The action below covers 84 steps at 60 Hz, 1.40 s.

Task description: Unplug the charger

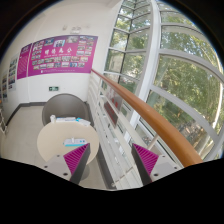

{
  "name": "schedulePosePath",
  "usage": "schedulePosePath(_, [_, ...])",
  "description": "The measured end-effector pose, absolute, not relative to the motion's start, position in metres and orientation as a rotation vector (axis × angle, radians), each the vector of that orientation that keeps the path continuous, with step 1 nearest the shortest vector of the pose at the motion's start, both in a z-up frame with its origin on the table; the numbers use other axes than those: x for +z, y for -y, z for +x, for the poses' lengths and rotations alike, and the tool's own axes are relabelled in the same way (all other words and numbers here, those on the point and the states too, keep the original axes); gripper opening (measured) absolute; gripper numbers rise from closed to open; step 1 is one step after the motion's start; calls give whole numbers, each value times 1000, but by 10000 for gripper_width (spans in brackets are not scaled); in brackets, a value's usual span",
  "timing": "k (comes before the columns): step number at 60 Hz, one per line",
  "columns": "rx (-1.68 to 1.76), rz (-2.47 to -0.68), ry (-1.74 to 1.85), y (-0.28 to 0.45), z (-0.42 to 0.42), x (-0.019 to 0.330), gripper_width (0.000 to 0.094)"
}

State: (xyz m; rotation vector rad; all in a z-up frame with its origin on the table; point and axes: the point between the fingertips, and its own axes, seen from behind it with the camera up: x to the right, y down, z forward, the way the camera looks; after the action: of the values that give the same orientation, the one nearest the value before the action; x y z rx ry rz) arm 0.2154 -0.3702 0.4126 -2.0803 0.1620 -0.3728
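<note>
Hovering high above a stairwell, the gripper (110, 160) is carrying nothing; its two fingers are standing apart, released, the magenta pads (76, 157) showing on their inner faces with only open air and white railing between them.

No charger, cable or socket is showing anywhere, so where the task's thing lies cannot be told from here. Judging by that, the step in hand is searching: the gripper is looking for the plug, and it seems wise to sweep slowly along walls and the floor below, holding the fingers open until the plug body is sitting squarely between the pads.

Outward from the fingers: a white balustrade (108, 125) is running from 6 o'clock toward 12, capped by a wooden handrail (145, 110) sweeping toward 4 o'clock. At 9 o'clock, below, a round pale table (60, 135) is bearing small blue items. At 10 o'clock purple posters (62, 53) are lining the wall. Tall windows (175, 60) at 2 o'clock are showing trees. The railing is standing in the way of any straight descent.
</note>
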Motion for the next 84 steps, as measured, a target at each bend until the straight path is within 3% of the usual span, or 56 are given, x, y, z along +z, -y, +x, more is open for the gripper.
schedulePosePath(14, [-373,-2141,-172,371,228,370,854])
schedulePosePath(29, [-293,-2229,-119,362,199,247,864])
schedulePosePath(32, [-237,-2231,-103,343,184,211,860])
schedulePosePath(39, [-99,-2216,-30,291,128,164,858])
schedulePosePath(60, [-46,-2122,107,65,48,67,805])
schedulePosePath(70, [-44,-2160,47,5,52,29,686])
schedulePosePath(72, [-53,-2167,45,1,56,20,598])
schedulePosePath(79, [-95,-2145,29,-10,64,20,155])
schedulePosePath(84, [-96,-2126,24,-13,62,18,115])
